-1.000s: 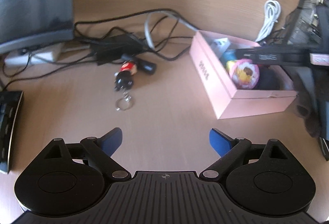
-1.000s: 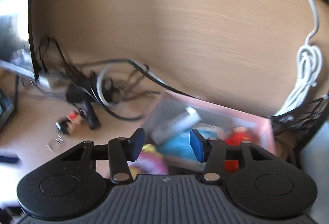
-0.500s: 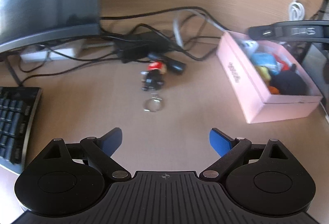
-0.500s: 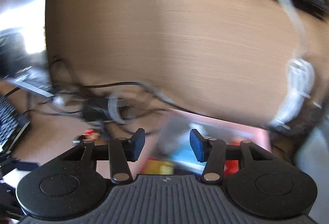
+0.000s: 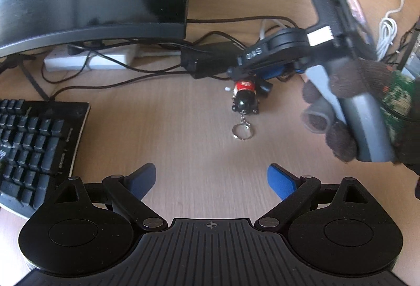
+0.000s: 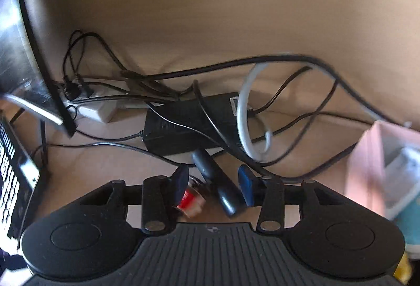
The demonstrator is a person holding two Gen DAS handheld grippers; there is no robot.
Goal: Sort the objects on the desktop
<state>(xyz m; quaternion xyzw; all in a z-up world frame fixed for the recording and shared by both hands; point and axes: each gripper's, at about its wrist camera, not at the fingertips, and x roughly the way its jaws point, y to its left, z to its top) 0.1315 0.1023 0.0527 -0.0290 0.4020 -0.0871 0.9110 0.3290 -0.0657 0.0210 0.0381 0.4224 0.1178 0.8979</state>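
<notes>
Left tongs wide, empty; right tongs closing, astride blurred keychain figure, unpinched.

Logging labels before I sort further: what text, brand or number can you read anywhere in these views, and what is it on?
"DAS", seen upside down: on the black body of the right gripper, left wrist view.
White label on the same gripper: appears blank.
Keyboard key legends: too blurred to read.
Red label on the keychain figure: too small to read.
Label on the black power adapter: too blurred to read.
</notes>
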